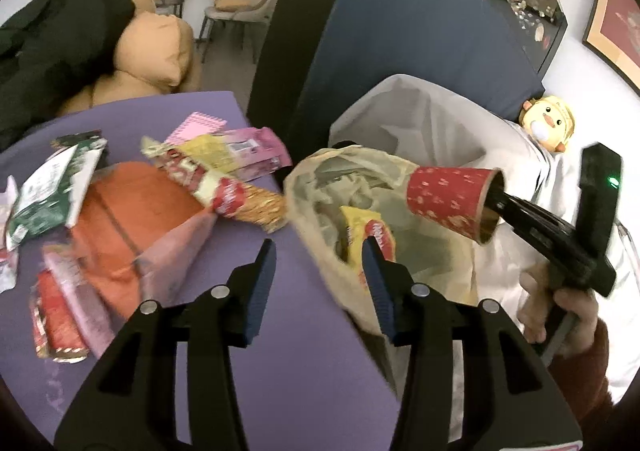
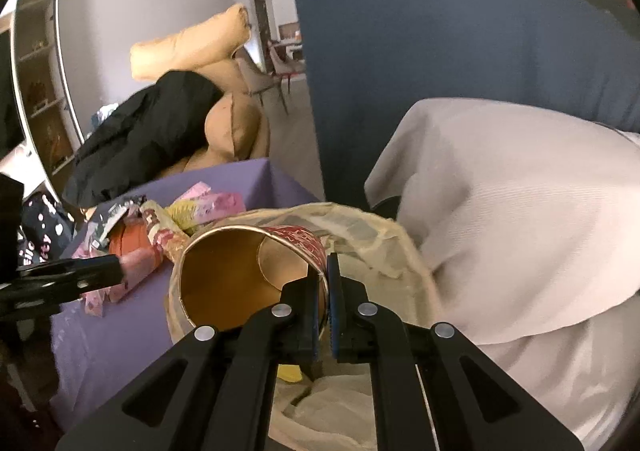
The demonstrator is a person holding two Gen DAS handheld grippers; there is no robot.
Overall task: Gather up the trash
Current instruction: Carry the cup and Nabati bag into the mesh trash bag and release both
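Observation:
A red paper cup (image 1: 452, 201) with a gold inside (image 2: 236, 271) is pinched by its rim in my right gripper (image 2: 325, 283), held on its side over the open beige trash bag (image 1: 384, 179). The bag (image 2: 372, 235) holds a yellow wrapper (image 1: 366, 235) and crumpled paper. My left gripper (image 1: 320, 279) is open and empty, its jaws wide apart over the purple table's edge beside the bag. Snack wrappers lie on the table: a red and white one (image 1: 208, 183), a pink one (image 1: 256, 151), a green one (image 1: 52, 187), and an orange pack (image 1: 132, 227).
The purple table (image 1: 296, 371) stands left of the bag. A white cloth-covered seat (image 2: 520, 219) is to the right, with a yellow duck toy (image 1: 546, 123). A blue partition (image 1: 400, 43) rises behind. Tan cushions (image 2: 192, 47) and a black garment (image 2: 144, 139) sit beyond the table.

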